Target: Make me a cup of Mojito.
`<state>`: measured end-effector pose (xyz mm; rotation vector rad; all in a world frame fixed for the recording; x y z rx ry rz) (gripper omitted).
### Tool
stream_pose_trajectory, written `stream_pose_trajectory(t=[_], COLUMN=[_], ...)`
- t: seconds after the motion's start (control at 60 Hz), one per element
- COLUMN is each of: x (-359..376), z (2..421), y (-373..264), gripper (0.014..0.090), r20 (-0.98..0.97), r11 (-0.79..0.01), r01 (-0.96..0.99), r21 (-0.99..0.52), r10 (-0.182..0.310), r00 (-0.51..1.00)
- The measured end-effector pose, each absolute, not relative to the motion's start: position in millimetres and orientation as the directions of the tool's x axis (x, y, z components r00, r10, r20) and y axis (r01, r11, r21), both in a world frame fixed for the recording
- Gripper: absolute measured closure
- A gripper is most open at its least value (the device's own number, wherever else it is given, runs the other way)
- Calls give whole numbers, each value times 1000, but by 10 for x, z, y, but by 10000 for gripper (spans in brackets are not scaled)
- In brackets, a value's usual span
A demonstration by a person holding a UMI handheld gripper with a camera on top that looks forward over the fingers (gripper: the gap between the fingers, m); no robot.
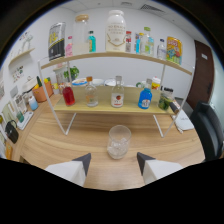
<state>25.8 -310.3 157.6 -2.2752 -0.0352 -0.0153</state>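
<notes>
A clear glass cup (118, 141) with what looks like ice in it stands on the wooden table (60, 142), just ahead of my gripper (113, 161). Its two dark-tipped fingers (83, 161) are spread wide apart, open and holding nothing. Beyond the cup, the lower shelf of a white rack (107, 104) carries a bottle of red liquid (68, 94), a clear bottle with an orange cap (90, 93), a clear bottle with a red label (117, 94) and a blue bottle (145, 98).
The upper shelf (115, 55) holds several jars, cans and bottles, among them a large white jar (115, 31). A dark chair (210, 127) stands to the right of the table. Small items line the wall to the left (22, 107).
</notes>
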Motion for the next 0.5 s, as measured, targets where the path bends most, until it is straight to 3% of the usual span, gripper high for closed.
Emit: stream_pose_trajectory(t=[0.5], x=[456], z=[1550], y=[-3419], gripper=[184], r20=[23], r11=[-644], r01=[30], r21=[-764], r10=[18], r00=[1000])
